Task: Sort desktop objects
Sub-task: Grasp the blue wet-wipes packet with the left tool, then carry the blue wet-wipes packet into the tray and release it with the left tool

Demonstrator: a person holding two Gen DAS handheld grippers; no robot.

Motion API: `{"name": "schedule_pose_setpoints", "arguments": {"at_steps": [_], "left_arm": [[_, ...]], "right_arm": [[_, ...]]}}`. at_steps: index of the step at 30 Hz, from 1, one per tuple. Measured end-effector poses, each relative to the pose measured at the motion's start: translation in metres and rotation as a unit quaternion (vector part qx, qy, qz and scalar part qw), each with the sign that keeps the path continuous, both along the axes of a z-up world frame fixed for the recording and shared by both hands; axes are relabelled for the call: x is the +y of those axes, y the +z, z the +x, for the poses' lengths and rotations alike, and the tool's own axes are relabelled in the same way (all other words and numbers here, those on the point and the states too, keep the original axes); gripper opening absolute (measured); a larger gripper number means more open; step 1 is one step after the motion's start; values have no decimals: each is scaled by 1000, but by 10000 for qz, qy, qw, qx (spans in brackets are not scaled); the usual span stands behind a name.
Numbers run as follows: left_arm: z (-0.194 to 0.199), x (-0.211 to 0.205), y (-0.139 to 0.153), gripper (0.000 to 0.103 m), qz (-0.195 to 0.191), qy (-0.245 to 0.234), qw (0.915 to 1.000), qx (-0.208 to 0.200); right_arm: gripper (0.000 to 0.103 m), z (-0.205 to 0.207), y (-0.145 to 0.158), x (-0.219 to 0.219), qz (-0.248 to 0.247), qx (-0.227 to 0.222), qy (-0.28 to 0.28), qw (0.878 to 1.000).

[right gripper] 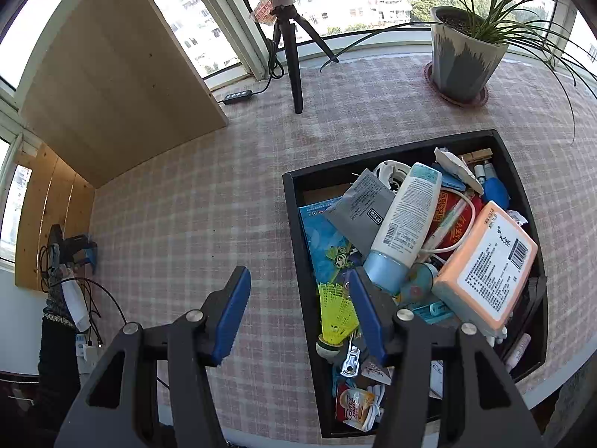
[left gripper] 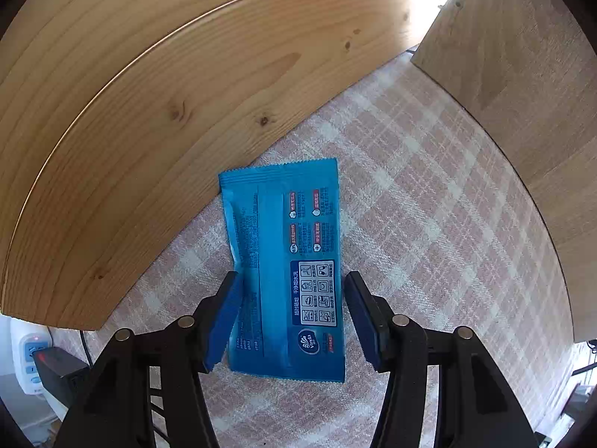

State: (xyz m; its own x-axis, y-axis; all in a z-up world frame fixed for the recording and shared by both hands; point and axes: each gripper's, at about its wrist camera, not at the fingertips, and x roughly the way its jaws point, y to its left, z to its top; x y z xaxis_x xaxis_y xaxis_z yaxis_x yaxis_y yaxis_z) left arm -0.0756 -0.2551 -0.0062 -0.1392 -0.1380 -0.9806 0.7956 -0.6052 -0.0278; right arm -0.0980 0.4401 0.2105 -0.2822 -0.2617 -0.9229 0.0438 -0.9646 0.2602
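Observation:
A blue wet-wipes packet (left gripper: 285, 261) lies flat on the checked tablecloth (left gripper: 429, 205), its far corner against a wooden board (left gripper: 149, 112). My left gripper (left gripper: 293, 287) is open, its blue pads on either side of the packet's near half, apart from it. My right gripper (right gripper: 298, 280) is open and empty above the cloth, at the left rim of a black tray (right gripper: 294, 201) piled with several items: a white lotion tube (right gripper: 406, 220), an orange tissue pack (right gripper: 488, 265), a yellow shuttlecock (right gripper: 335, 313), a grey sachet (right gripper: 362, 205).
Upright wooden panels (right gripper: 119, 82) form a corner at the left. A tripod (right gripper: 291, 44) and a potted plant (right gripper: 462, 56) stand at the far edge by the window. A power strip (left gripper: 30, 351) and cables sit beyond the table's left edge.

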Motion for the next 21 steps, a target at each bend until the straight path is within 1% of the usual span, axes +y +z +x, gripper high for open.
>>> {"name": "schedule_pose_setpoints", "arguments": {"at_steps": [2,5,6,7,9,13,16,18,21], "left_arm": [[3,1,0,51,-69,-63,10000,34],[12,1,0,36,-99,-152,9997,136],[15,1,0,24,-115,-171,9997,126],[20,0,0,18,-64,-177,9997,158],[29,-3,0,17,163,-162,9991,351],[44,1,3,16,239,-193,9984,480],[49,12,14,16,253,-333,9972,618],[47,30,26,16,201,-577,9956,717],[33,65,47,16,39,-1126,9904,798]], "right_arm": [[54,4,1,1,-15,7,-37,10000],[54,11,4,2,-4,36,-77,10000],[54,14,5,3,-9,44,-86,10000],[54,18,6,4,-19,53,-106,9999],[54,24,9,7,-46,76,-153,9998],[54,43,17,14,-97,145,-257,9995],[54,60,23,23,-104,236,-380,9989],[54,73,26,32,-84,281,-509,9983],[54,95,28,48,-89,317,-720,9969]]}}
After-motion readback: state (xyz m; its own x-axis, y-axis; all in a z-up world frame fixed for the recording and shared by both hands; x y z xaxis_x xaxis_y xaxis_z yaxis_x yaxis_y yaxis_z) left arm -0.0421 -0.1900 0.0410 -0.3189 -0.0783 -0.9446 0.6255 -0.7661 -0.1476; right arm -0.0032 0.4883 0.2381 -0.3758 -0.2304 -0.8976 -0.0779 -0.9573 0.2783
